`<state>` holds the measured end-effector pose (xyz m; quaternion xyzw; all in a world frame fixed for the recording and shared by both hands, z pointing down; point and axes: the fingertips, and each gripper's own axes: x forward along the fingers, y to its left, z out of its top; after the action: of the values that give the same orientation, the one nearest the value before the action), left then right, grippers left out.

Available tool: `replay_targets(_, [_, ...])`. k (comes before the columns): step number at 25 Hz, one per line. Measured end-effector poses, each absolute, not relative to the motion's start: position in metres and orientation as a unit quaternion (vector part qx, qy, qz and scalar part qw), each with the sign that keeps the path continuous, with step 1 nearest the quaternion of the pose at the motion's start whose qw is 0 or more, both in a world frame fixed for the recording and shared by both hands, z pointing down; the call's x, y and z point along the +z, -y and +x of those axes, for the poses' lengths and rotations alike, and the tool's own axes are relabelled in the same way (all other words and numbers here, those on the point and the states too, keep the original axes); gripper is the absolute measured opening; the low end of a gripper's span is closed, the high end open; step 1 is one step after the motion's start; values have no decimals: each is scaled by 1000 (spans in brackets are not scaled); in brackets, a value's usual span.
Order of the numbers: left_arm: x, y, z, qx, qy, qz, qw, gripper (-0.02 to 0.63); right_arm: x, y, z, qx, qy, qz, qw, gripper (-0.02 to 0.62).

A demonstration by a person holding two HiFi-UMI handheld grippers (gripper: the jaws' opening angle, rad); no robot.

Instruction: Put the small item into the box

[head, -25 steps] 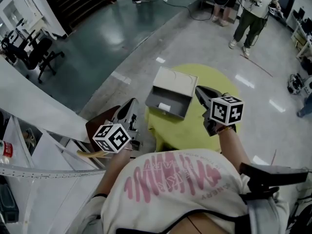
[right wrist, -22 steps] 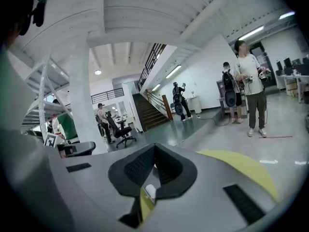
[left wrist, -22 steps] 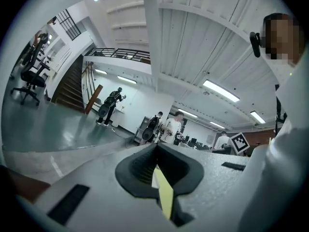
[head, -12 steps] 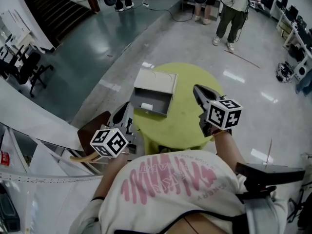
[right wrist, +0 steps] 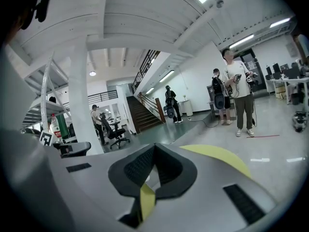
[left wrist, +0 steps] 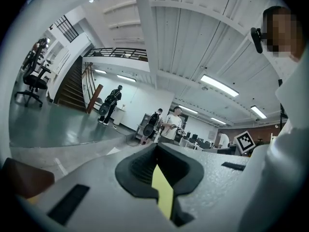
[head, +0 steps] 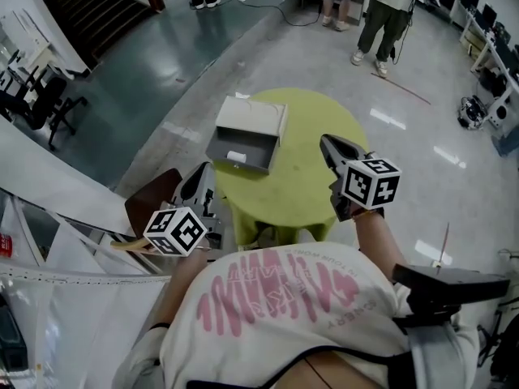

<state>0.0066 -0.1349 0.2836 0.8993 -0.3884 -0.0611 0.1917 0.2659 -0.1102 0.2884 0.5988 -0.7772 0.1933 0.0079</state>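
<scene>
Polished grey floor (head: 162, 63) surrounds the round yellow-green bench (head: 320, 189) carrying the open grey cardboard box (head: 233, 167). We see the small white item (head: 236, 156) already inside the box. Our left gripper (head: 204, 170) and right gripper (head: 327, 143) hover near the box, jaws pressed together and empty, so little seems left to do.

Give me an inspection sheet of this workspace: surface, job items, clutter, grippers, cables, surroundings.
Surface: round yellow-green table, holding only the box.
Job's things: open grey box near the table's far left edge; small white item lies inside it.
Clutter: nothing seen on the table.
Grippers: left gripper and right gripper both shut, empty, apart from the box.
Cables: black cable on the far floor.
Surroundings: standing person, black office chair, dark staircase.
</scene>
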Motion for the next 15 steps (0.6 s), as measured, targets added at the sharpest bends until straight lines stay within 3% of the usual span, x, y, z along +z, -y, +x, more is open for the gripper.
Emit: replay_targets(15, [299,97,9,-51,399,893,202,8,312,68,282,213,771,599,23,5])
